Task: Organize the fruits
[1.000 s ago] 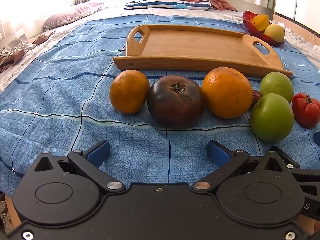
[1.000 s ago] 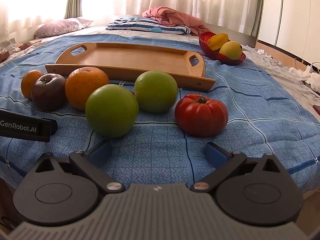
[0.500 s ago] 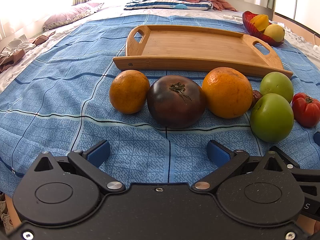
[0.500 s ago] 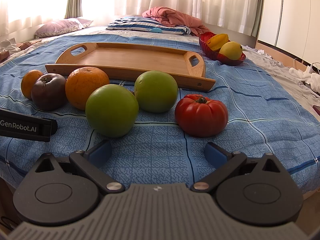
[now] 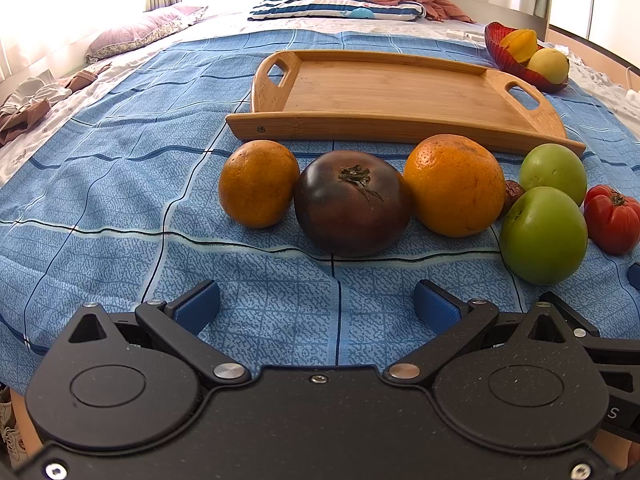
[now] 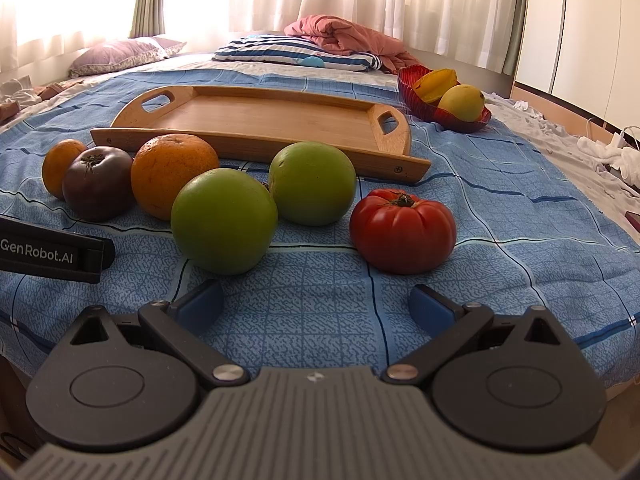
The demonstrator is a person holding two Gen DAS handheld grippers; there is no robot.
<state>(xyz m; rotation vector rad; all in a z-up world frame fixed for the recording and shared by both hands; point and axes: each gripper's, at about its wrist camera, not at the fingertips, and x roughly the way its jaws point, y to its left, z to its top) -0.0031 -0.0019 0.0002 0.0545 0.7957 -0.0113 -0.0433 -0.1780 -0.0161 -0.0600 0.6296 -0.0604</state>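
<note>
So both grippers are just sitting low over the near edge of the bed [image 5: 100, 184], which has a blue checked cover on it. The left gripper [image 5: 316, 304] has its blue pads spread wide with nothing between them, and it's lined up with the dark purple tomato [image 5: 352, 204] a little way ahead on the cover. Same story for the right gripper [image 6: 316, 304]: fingers wide apart, holding nothing, pointing at the gap between the nearer green tomato [image 6: 224, 220] and the red tomato [image 6: 403, 230]. All the fruit sits in a loose row on the cover, right in front of the wooden tray [image 5: 392, 92], and none of it is on the tray. From the left you've got a small orange [image 5: 258, 183], touching or nearly touching the dark tomato, then a bigger orange [image 5: 454, 185] on the tomato's other side, then the two green ones, with the farther green tomato [image 6: 313, 183] close to the tray's front rail. There's a small brownish thing [image 5: 513, 192] wedged between the big orange and the green ones, can't tell what it is. Past the tray's right end there's a red bowl [image 6: 424, 100] with a couple of yellow fruits in it. The side of the left gripper pokes into the right camera's view too, well short of the fruit.
</note>
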